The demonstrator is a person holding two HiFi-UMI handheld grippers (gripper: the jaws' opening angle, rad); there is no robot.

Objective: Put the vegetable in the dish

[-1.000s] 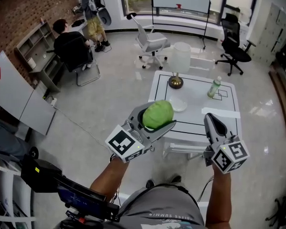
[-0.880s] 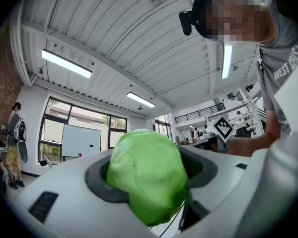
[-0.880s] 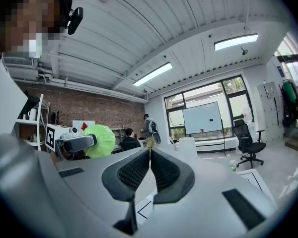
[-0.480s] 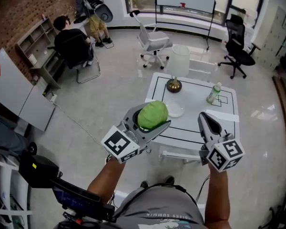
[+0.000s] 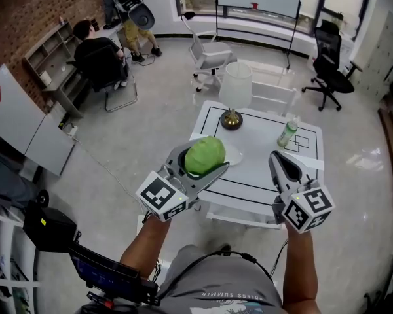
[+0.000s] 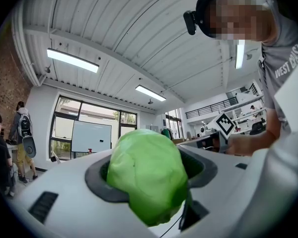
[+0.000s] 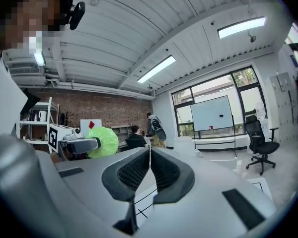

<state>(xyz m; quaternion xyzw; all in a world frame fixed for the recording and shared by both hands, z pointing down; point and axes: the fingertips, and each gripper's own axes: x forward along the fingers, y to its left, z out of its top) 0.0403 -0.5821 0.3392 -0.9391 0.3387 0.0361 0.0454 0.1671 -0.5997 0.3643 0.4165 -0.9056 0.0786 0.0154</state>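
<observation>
Cabbage [image 5: 204, 154]: I hold it in the air in the left gripper [image 5: 205, 160], short of the table [image 5: 262, 175].
Left gripper: clamped on the cabbage.
Right gripper [image 5: 281, 159]: jaws together, holding nothing.
Dish [image 5: 235, 153]: white, on the table, by a lamp [image 5: 234, 90].

The right gripper [image 7: 150, 156] has its jaws together, empty, and at left the left gripper [image 7: 78, 146] clasps a green vegetable [image 7: 107, 141]

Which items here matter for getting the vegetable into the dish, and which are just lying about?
Job in hand:
green vegetable, clamped in the left gripper
white dish on the table

Lying about:
lamp
bottle
grey office chair
</observation>
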